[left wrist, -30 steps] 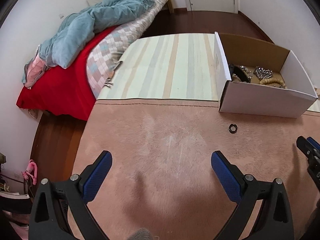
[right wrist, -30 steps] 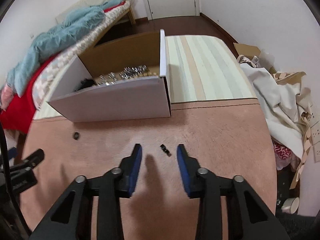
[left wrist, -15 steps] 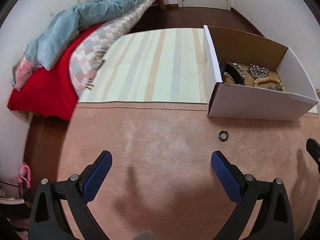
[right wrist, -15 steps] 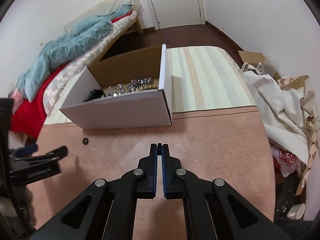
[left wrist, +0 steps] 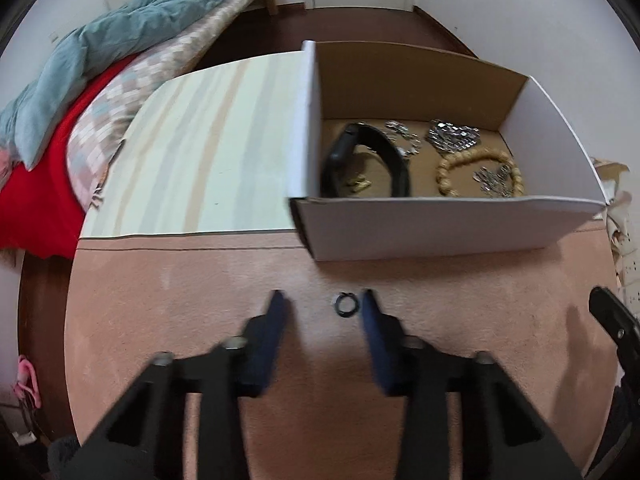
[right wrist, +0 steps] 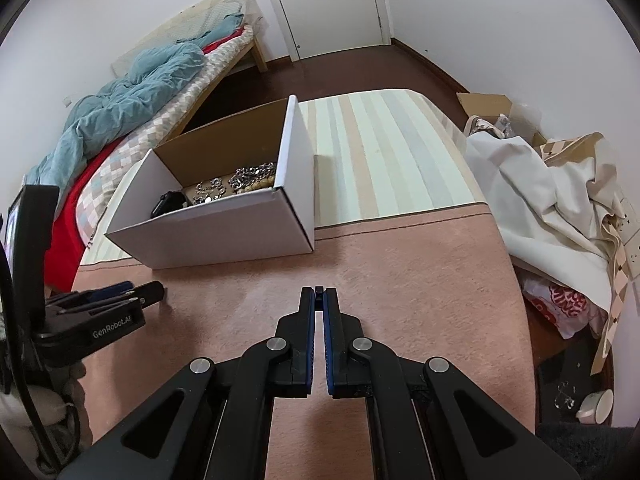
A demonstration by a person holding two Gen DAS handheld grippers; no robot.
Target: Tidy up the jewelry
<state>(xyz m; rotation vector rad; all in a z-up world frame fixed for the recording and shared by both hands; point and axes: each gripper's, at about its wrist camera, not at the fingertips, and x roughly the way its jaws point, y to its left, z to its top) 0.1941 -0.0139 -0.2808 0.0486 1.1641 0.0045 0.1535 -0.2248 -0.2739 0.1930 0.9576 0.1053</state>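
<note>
A small black ring (left wrist: 346,305) lies on the pink cloth between the fingers of my left gripper (left wrist: 323,304), nearer the right finger. The jaws are closing, and the pads do not touch the ring. My right gripper (right wrist: 319,294) is shut on a tiny black piece that shows at its tips, just above the cloth. Behind both stands a white cardboard box (left wrist: 440,228), open at the top. It holds a black band (left wrist: 394,156), silver chains (left wrist: 454,136) and a wooden bead bracelet (left wrist: 472,158). In the right wrist view the box (right wrist: 224,236) is at the left, with the left gripper (right wrist: 132,296) below it.
A striped cloth (left wrist: 208,160) covers the surface beyond the pink cloth (right wrist: 400,272). A bed with a blue blanket (left wrist: 100,48) and red cover stands at the left. A heap of white fabric (right wrist: 532,200) and bags lies off the right edge. A shut door (right wrist: 328,0) is at the back.
My left gripper moved forward to the ring and its jaws narrowed from wide open to either side of it. My right gripper shut on the tiny black piece and holds it.
</note>
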